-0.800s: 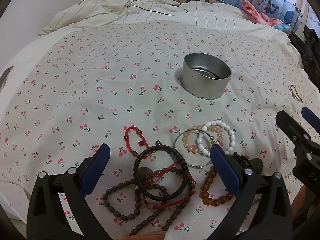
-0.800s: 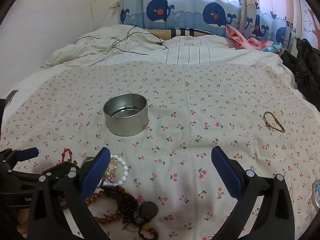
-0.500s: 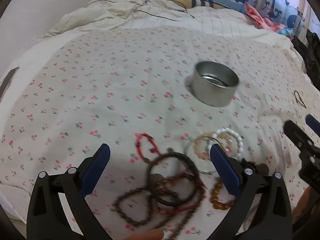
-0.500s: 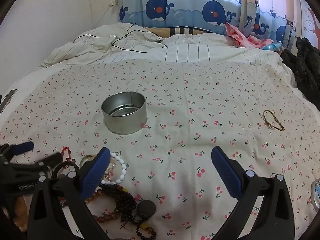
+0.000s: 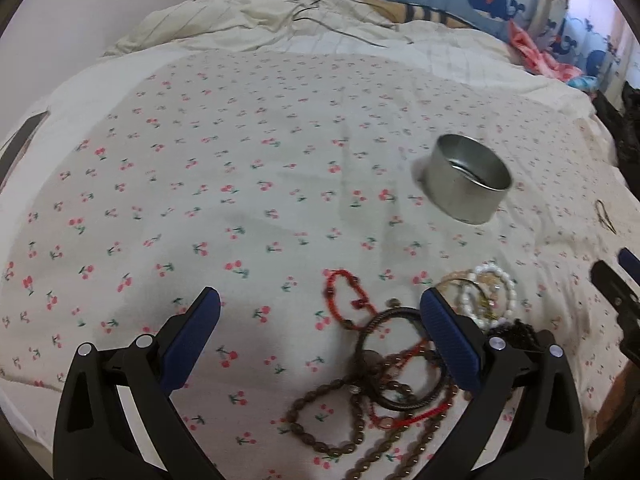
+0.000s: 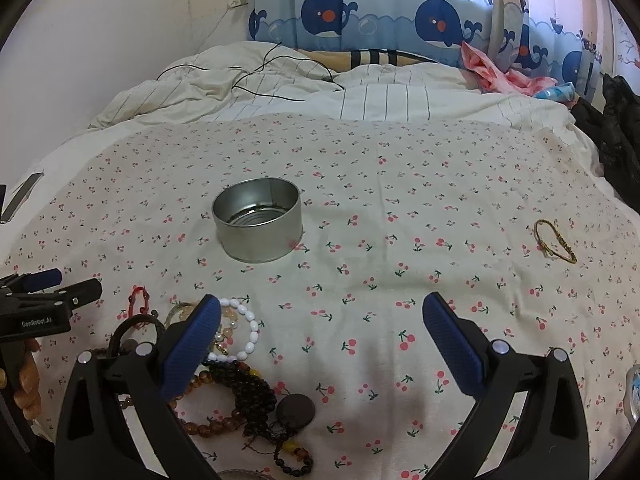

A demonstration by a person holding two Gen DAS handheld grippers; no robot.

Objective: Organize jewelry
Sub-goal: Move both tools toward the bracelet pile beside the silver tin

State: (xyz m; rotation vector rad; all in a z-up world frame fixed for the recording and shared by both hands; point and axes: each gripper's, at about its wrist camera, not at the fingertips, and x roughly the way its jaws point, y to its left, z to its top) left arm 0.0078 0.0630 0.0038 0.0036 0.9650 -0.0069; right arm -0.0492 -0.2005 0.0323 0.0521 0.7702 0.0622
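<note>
The left tool point(image 5: 320, 320) stood with its jaws spread wide and nothing between them, tilted down over the cherry-print bed sheet point(image 5: 240, 152). Its right pad sat just above the edge of the jewelry pile point(image 5: 400, 368), where a black cord ring point(image 5: 400, 360), a red string bracelet point(image 5: 346, 296), brown bead strands point(image 5: 336, 420) and a white bead bracelet point(image 5: 494, 296) lay tangled and overlapping. The right tool point(image 6: 320, 328) was likewise wide open and empty, its left pad over the same pile's near side, the white beads point(image 6: 244, 332) just beside it.

Beyond the pile stood the open metal tin point(image 6: 258, 218), upright and apparently empty, the likely place for the pieces. A thin gold bracelet point(image 6: 554, 240) lay well apart to the right.

To do the pick well, it seemed wise to choose an outlying piece such as the red bracelet, straddle a single strand, and lift slowly so that tangled neighbours fell free.
</note>
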